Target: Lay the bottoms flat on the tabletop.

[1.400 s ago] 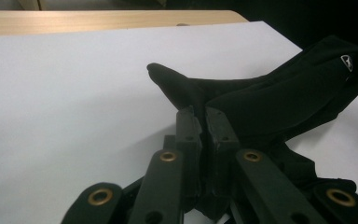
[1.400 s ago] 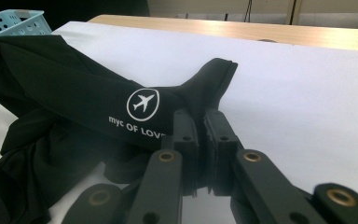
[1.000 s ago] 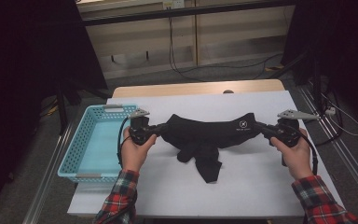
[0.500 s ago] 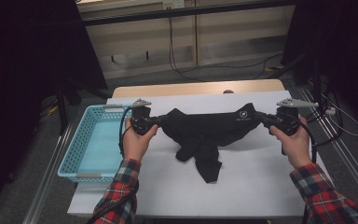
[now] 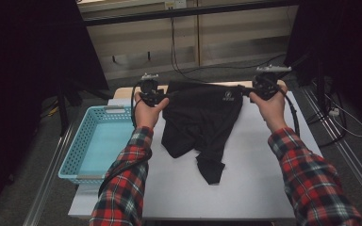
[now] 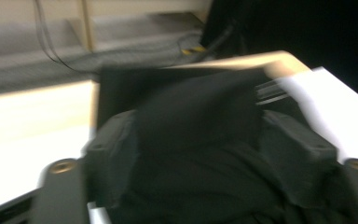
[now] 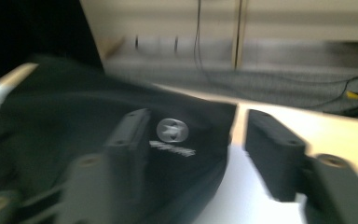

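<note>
Mostly limp black cloth garment [image 5: 202, 120], crumpled, printed logo [image 7: 171, 130].

Black garment [image 5: 202, 122] w/ small white logo, waistband spread across table's far edge, rest crumpled toward near side.

The high view is looking forward and down over the whole worktop [image 5: 264, 188], while both gripper views are riding close, facing the black garment [image 5: 202, 117] shared by all three.
</note>
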Demonstrator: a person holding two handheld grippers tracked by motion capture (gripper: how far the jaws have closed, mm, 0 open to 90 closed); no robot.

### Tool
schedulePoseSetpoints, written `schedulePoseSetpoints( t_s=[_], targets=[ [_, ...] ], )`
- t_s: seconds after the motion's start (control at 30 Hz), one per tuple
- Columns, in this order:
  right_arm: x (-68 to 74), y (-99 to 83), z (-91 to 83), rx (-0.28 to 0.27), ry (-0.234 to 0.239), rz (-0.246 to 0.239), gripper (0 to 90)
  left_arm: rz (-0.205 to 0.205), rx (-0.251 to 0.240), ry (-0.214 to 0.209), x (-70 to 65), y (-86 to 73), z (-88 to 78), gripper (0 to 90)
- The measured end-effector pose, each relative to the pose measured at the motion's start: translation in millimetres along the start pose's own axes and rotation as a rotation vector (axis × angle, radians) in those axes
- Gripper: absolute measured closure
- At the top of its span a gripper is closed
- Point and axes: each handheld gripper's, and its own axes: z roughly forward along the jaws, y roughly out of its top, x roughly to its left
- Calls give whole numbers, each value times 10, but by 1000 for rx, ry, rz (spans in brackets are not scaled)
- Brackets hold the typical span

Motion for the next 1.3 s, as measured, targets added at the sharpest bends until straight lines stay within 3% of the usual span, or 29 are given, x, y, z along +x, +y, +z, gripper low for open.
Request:
schedulePoseSetpoints(
  t_s=[0.03, 0.1, 0.23, 0.37, 0.6, 0.93, 1.1, 1.3],
  targets=[
    [28, -83, -3, 20, 14, -25, 349, 24, 18, -10, -41, -131, 26, 255],
    [76, -258, -39, 54, 40, -30, 283, 25, 48, -29, -81, -285, 36, 221],
    [201, -610, -198, 103, 76, -84, 250, 56, 88, -47, -185, -566, -39, 186],
    [293, -916, -370, 142, 99, -99, 230, 99, 101, -60, -296, -776, -171, 161],
    [500, -1292, -618, 171, 153, -125, 214, 121, 108, -65, -376, -1029, -354, 145],
    [644, -1434, -732, 180, 189, -151, 225, 162, 109, -86, -457, -1105, -425, 128],
    [685, -1456, -704, 198, 215, -143, 238, 177, 106, -88, -482, -1118, -427, 127],
    [749, -1460, -663, 197, 233, -175, 272, 201, 123, -90, -486, -1127, -422, 124]
  ],
)
